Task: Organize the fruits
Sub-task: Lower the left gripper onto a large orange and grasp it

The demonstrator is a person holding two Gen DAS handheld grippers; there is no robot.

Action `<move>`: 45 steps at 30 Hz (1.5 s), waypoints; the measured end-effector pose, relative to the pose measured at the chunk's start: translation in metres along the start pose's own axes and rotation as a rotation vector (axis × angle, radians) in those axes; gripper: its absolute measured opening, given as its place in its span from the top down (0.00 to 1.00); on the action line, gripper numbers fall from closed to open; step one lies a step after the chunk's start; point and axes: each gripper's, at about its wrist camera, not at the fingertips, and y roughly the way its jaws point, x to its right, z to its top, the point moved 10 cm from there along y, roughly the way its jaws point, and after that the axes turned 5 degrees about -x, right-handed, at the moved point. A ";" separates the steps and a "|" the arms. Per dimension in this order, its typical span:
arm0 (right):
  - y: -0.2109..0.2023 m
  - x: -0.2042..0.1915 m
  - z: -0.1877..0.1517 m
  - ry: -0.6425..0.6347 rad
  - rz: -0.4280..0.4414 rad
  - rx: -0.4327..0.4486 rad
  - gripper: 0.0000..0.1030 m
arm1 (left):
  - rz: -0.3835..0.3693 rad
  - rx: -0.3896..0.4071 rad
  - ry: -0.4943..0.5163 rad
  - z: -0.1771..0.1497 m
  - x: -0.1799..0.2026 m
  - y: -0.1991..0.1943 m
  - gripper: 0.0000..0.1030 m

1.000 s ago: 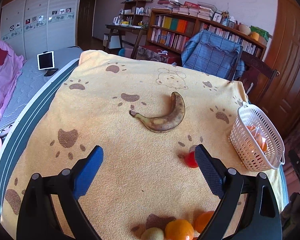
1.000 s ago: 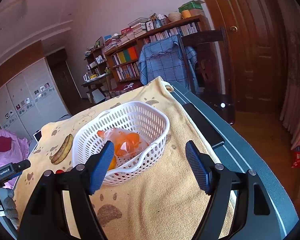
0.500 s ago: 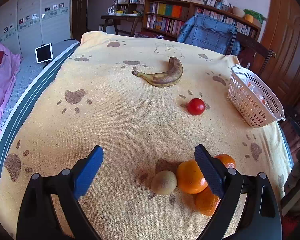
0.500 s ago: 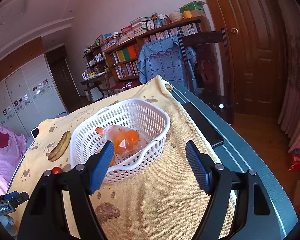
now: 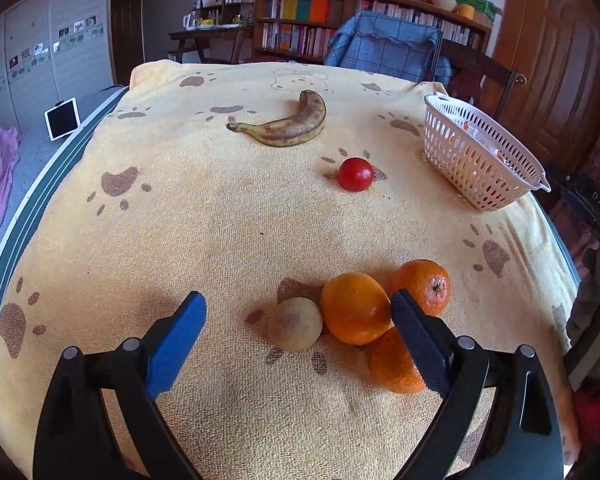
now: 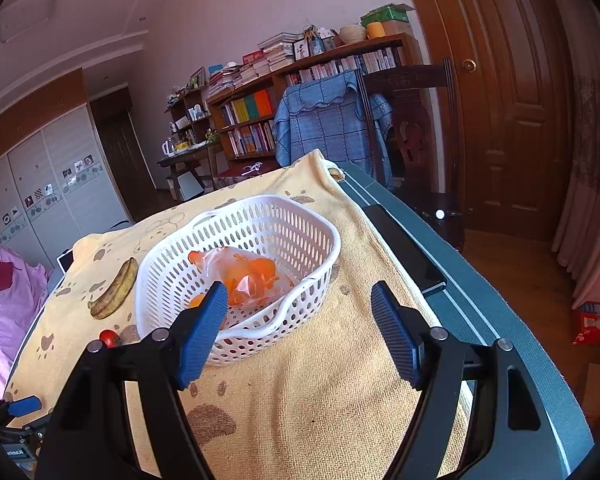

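left gripper (image 5: 298,314) jaws released above the round brownish kiwi (image 5: 296,329) touching three oranges (image 5: 355,307) on the yellow towel-covered counter (image 5: 220,220); right gripper (image 6: 300,310) jaws released near the white perforated plastic basket (image 6: 300,224).

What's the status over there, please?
Both hand-held grippers open, empty. Left above kiwi, oranges. Basket before right. Nothing blocking.

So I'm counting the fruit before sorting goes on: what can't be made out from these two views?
- Left wrist view: the nearest orange is partly covered by a finger of the left gripper.
- Left wrist view: the basket wall hides what it holds.
- Right wrist view: inside the bag the orange pieces blur together, uncountable; a finger of the right gripper covers the basket's near corner.
- Right wrist view: the tomato is small.
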 end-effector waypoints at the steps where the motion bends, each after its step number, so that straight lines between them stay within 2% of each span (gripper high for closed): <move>1: 0.000 0.001 0.001 0.000 0.000 0.001 0.27 | 0.002 0.003 0.006 0.003 0.000 0.001 0.09; 7: 0.000 0.001 0.000 -0.001 0.000 0.000 0.27 | 0.051 0.056 0.001 0.026 -0.010 0.004 0.09; 13: 0.001 0.000 -0.001 -0.001 0.002 -0.002 0.27 | 0.131 0.054 -0.111 0.043 -0.054 0.012 0.09; 19: 0.001 -0.005 -0.005 -0.011 0.005 -0.008 0.27 | 0.100 0.046 -0.220 0.036 -0.078 0.005 0.09; 23: 0.002 -0.008 -0.006 -0.013 0.005 -0.009 0.27 | 0.064 0.059 -0.184 0.033 -0.064 -0.007 0.09; 28: 0.002 -0.009 -0.007 -0.012 0.003 -0.010 0.27 | 0.018 0.073 -0.062 0.028 -0.026 -0.017 0.10; 32: 0.002 -0.009 -0.007 -0.012 0.004 -0.009 0.27 | 0.007 0.051 0.000 0.024 -0.006 -0.006 0.21; 38: 0.002 -0.009 -0.007 -0.013 0.005 -0.009 0.27 | -0.016 -0.013 0.009 0.018 0.002 0.015 0.40; 43: 0.004 -0.011 -0.008 -0.024 0.004 -0.011 0.27 | -0.033 -0.028 0.013 0.017 0.005 0.023 0.43; 45: 0.004 -0.011 -0.008 -0.028 0.002 -0.012 0.27 | -0.040 -0.039 0.015 0.017 0.007 0.027 0.52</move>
